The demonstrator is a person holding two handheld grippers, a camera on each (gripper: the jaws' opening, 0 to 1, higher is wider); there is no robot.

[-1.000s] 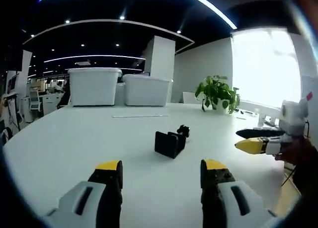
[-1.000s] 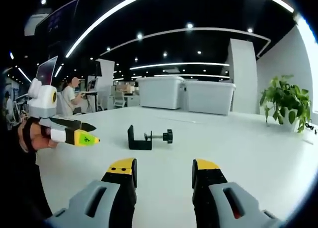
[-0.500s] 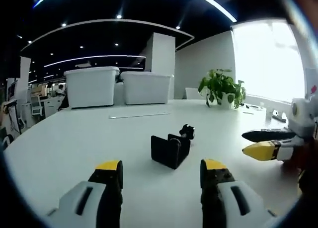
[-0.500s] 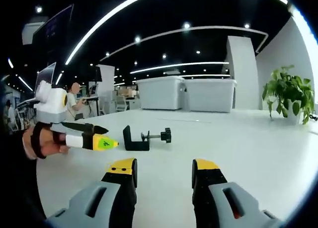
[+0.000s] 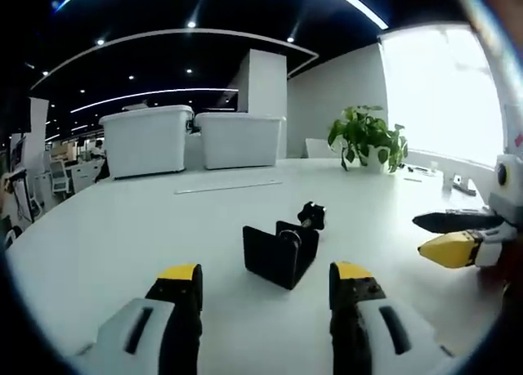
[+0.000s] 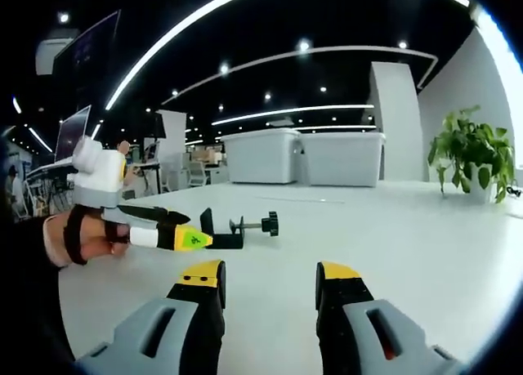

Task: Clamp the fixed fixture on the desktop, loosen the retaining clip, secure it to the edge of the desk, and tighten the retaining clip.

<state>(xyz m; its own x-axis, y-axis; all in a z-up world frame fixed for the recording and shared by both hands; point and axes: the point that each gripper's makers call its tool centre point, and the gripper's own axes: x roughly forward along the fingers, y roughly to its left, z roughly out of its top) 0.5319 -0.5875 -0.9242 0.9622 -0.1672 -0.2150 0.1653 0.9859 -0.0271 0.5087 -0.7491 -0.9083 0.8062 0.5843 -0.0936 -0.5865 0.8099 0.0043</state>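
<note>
Both open grippers, left gripper (image 5: 263, 283) and right gripper (image 6: 267, 279), have closed in on the centre-frame clamp (image 5: 282, 247), still ungrasped.

A wide white desk (image 5: 106, 236) stretches back to two large white storage bins (image 5: 149, 140) standing side by side before a white pillar (image 5: 268, 85). A leafy potted plant (image 5: 367, 137) sits beside a bright window (image 5: 441, 93). Curved light strips (image 6: 204, 20) and small spotlights cross the dark ceiling; office desks and monitors (image 6: 72, 131) stand beyond.
</note>
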